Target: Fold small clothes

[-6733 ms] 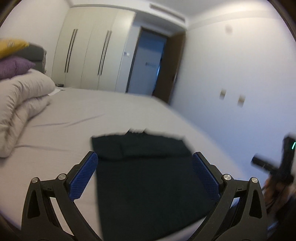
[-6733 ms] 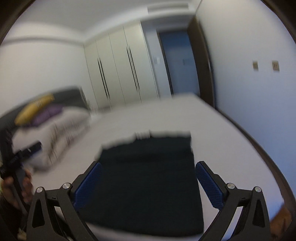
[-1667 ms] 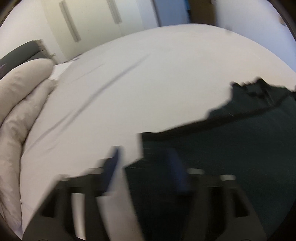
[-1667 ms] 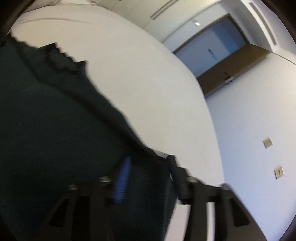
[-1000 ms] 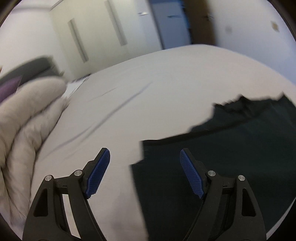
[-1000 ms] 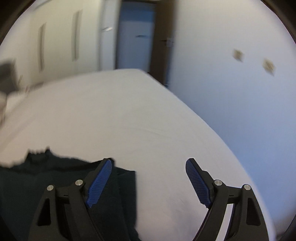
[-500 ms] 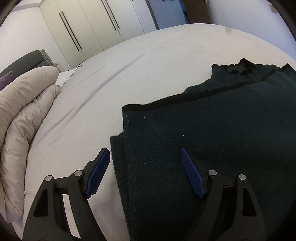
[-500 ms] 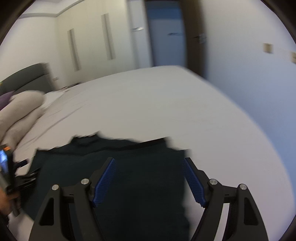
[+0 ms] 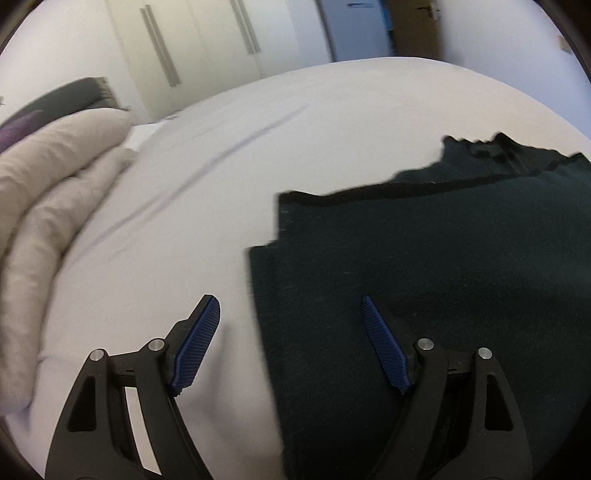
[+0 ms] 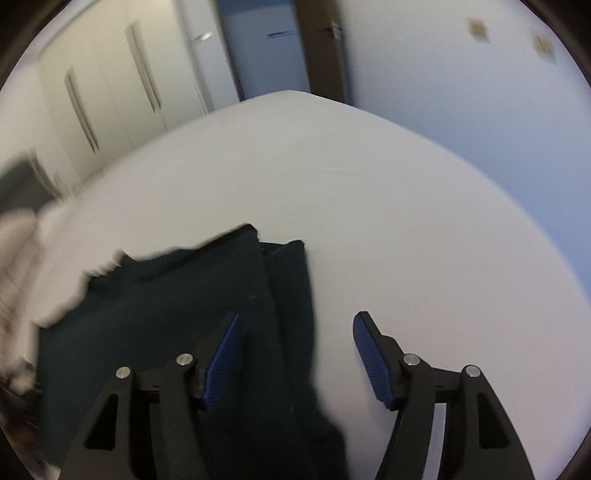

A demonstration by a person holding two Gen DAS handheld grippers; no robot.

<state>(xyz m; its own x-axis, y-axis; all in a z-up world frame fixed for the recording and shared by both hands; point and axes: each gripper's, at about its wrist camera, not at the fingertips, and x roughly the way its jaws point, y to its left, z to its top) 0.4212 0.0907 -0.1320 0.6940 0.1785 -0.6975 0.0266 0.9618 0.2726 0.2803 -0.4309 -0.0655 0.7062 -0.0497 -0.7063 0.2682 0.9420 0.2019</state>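
Observation:
A dark, nearly black garment [image 9: 443, 277] lies flat on the white bed sheet [image 9: 258, 129], its sides folded in and its collar at the far end. My left gripper [image 9: 288, 301] hovers low over the garment's left edge. That edge runs between the blue pads, which do not touch it, and the jaws are closing. In the right wrist view the garment [image 10: 166, 295] fills the lower left. My right gripper [image 10: 297, 316] straddles its right edge, one pad over cloth, the other over bare sheet [image 10: 406, 221]. Its jaws are closing too, without pressing on the cloth.
A rolled beige duvet [image 9: 48, 203] lies along the bed's left side, with a dark headboard [image 9: 74, 96] behind it. White wardrobe doors [image 9: 184, 55] and a doorway [image 9: 354, 26] stand beyond the bed. A white wall [image 10: 461, 92] runs close along the bed's right edge.
Both grippers have sunk closer to the garment. The right jaws have narrowed and the garment's right edge now lies midway between them. The left gripper stays over the left edge.

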